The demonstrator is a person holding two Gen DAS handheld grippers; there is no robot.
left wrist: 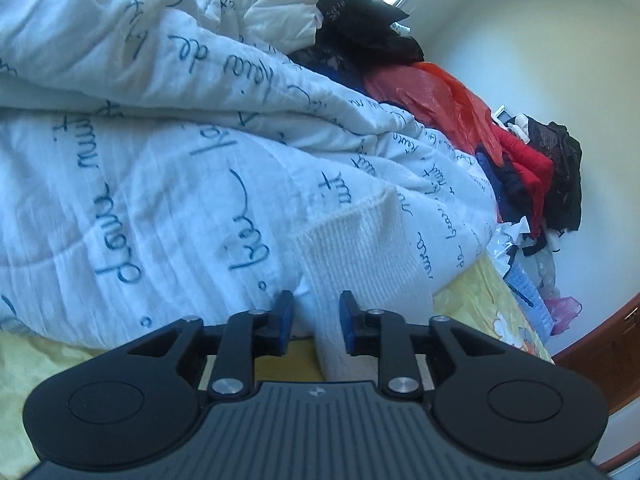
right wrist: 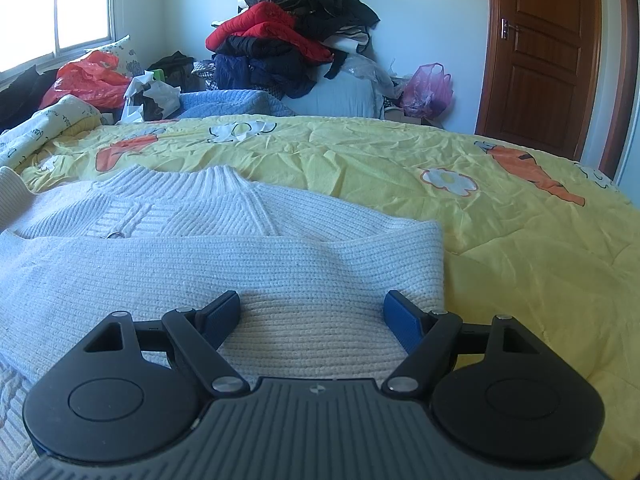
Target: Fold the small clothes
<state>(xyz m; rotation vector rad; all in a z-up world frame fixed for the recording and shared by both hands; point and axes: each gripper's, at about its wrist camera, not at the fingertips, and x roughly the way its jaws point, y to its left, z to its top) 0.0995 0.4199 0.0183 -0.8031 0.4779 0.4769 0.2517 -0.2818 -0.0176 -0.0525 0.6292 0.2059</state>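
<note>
A white knit sweater [right wrist: 240, 248] lies flat on the yellow bedspread [right wrist: 400, 152], collar away from me, with one sleeve folded across its chest. My right gripper [right wrist: 312, 316] hovers just above the folded sleeve, jaws wide apart and holding nothing. In the left wrist view the other ribbed sleeve [left wrist: 360, 248] rises against a white duvet. My left gripper [left wrist: 317, 320] has its jaws a little apart at the sleeve's lower end. The right pad [left wrist: 348, 320] sits in front of the knit, and a dark gap separates the left pad [left wrist: 286, 320] from it.
A bunched white duvet with blue script [left wrist: 160, 160] lies beside the sweater on the left. A pile of red and dark clothes [right wrist: 288, 32] and an orange bag [right wrist: 92, 80] stand beyond the bed. A pink bag [right wrist: 428, 88] and a wooden door [right wrist: 540, 60] are at the right.
</note>
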